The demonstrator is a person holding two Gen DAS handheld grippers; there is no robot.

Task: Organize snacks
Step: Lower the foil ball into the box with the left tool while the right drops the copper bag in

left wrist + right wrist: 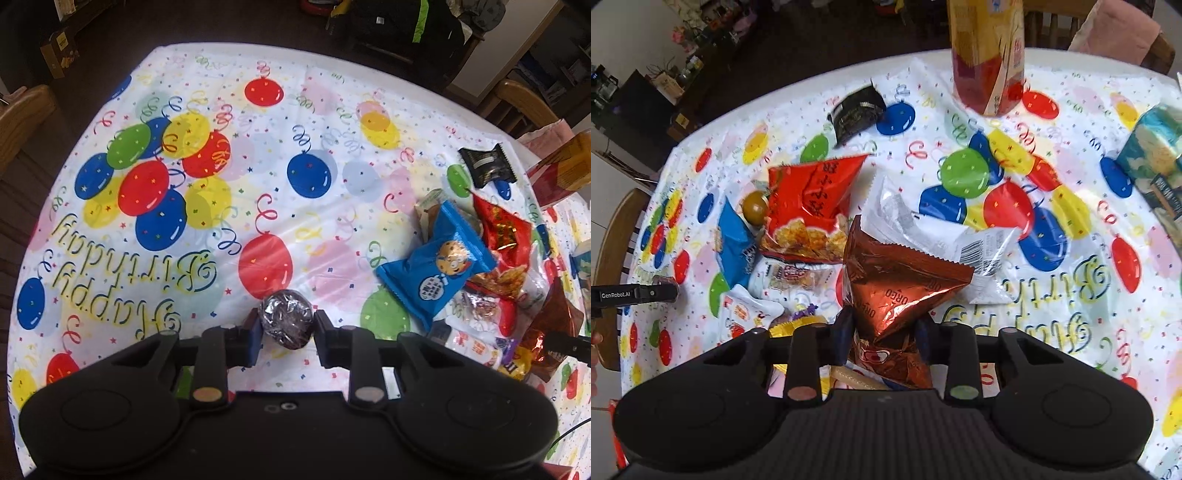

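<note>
Left hand-held gripper (286, 325) pinches a foil-wrapped ball (286, 318) above the bench (332, 122); right hand-held gripper (884, 332) pinches a brown Oreo packet (897, 288) over the snack pile.

Tall yellow-red box (988, 55) cut off by top edge; teal box (1156, 155) label blurred, perhaps popcorn.

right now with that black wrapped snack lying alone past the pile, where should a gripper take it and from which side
Grip the black wrapped snack across its flat middle, from above. It lies flat on the tablecloth, apart from the red chip bag, so nothing blocks a downward approach, and its crimped ends look too thin to pinch.
</note>
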